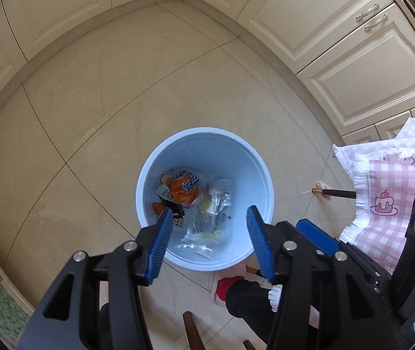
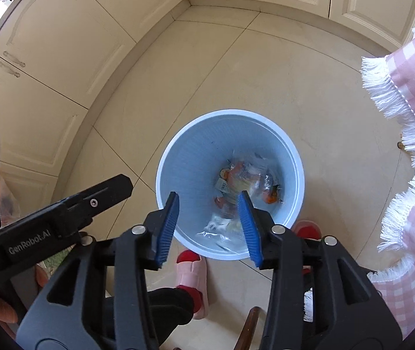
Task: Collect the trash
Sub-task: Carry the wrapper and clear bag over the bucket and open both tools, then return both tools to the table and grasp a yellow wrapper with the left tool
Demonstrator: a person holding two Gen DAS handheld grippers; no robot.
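Observation:
A light blue trash bin (image 1: 207, 137) stands on the tiled floor; it also shows in the right wrist view (image 2: 195, 134). Inside lie an orange snack bag (image 1: 185, 188), clear plastic wrappers (image 1: 211, 207) and other scraps; the same pile shows in the right wrist view (image 2: 245, 180). My left gripper (image 1: 208, 218) hangs open and empty above the bin. My right gripper (image 2: 208, 201) is also open and empty above it. Part of the right gripper shows at the right of the left wrist view (image 1: 318, 233).
Cream cabinets (image 1: 338, 38) line the walls around the corner. A pink checked tablecloth with white fringe (image 1: 388, 192) hangs at the right, also (image 2: 411, 116). A black table leg with brass foot (image 1: 334, 193) stands near the bin. The person's feet in pink slippers (image 2: 192, 271) are beside the bin.

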